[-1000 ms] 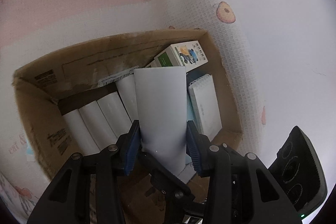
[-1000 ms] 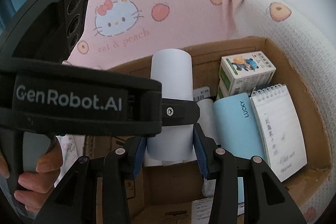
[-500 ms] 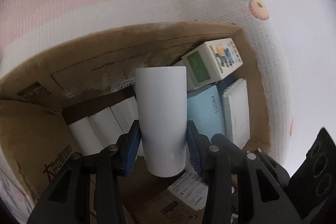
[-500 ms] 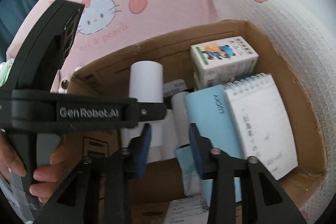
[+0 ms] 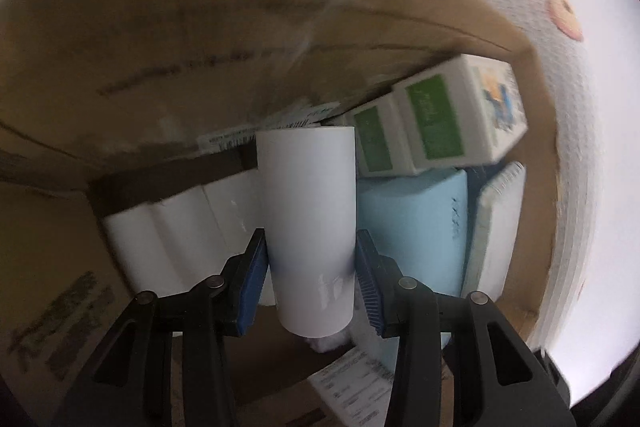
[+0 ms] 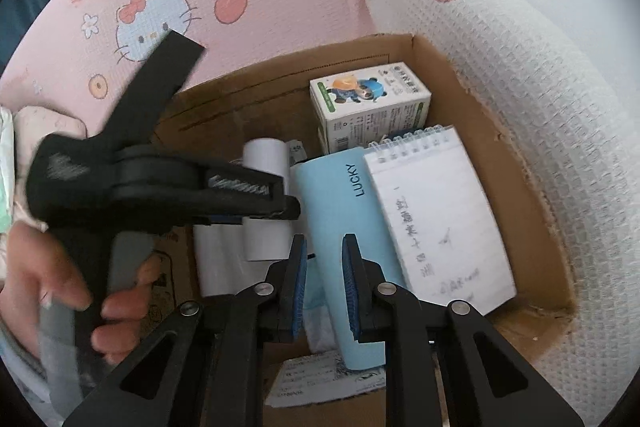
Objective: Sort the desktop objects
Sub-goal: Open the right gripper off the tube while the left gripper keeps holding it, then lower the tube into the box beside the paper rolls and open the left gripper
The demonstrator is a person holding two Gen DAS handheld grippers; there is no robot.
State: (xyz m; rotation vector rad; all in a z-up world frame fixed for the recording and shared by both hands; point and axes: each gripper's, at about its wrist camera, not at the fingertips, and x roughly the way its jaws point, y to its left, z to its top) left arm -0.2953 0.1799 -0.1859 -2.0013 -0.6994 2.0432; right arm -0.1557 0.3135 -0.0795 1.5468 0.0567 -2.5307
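Observation:
My left gripper [image 5: 310,241] is shut on a white paper roll [image 5: 306,187], held upright and low inside the cardboard box [image 5: 120,27]. Several more white rolls [image 5: 180,227] lie side by side on the box floor to its left. The right wrist view shows the left gripper [image 6: 280,195] from the side with the white roll [image 6: 264,159] in its jaws. My right gripper [image 6: 324,247] hovers over the box, shut with nothing between its blue pads, above a light blue "LUCKY" notebook [image 6: 344,211].
In the box's right half lie the blue notebook [image 5: 416,219], a spiral notepad [image 6: 436,211] and small green-and-white cartons [image 6: 372,107]. A pink and white printed blanket [image 6: 540,107] wraps the box's far and right sides. A hand [image 6: 60,287] grips the left tool's handle.
The left gripper has sunk deeper into the box with the roll. The right gripper's jaws have drawn together, empty, and it has shifted right, off the roll, over the blue notebook.

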